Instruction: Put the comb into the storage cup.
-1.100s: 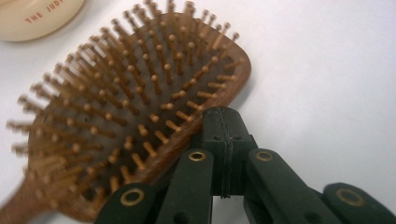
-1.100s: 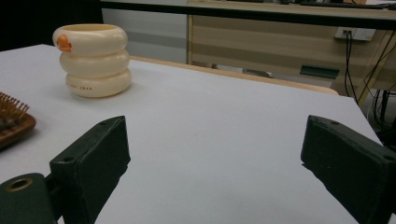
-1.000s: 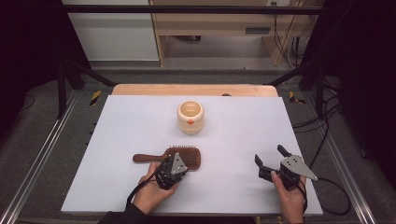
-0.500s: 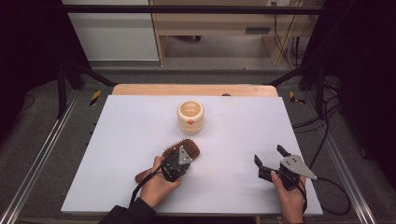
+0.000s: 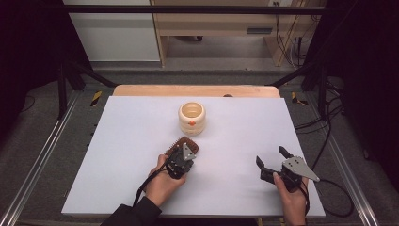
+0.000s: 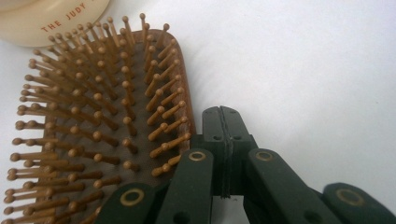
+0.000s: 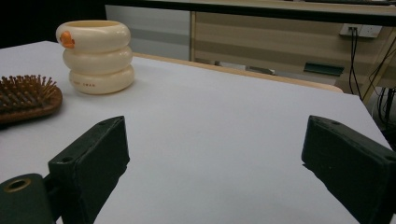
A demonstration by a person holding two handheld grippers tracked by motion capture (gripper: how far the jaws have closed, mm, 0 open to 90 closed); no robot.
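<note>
my left gripper [image 6: 222, 122], jaws closed on nothing, rests beside the hairbrush [image 6: 98, 116]; a push could knock the cream cup [image 5: 191, 118]. my right gripper [image 5: 273, 162] gapes empty.

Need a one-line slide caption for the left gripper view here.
Left gripper, black jaws shut and empty, beside the edge of a brown wooden paddle hairbrush lying bristles-up on the white table, near a cream ringed cup.

beside the left gripper [image 6: 223, 122] lay a wooden hairbrush [image 6: 93, 116] with wooden pins. beyond it stood a glossy cream plastic cup [image 7: 95, 56]. the table [image 5: 244, 127] looked matt white.
</note>
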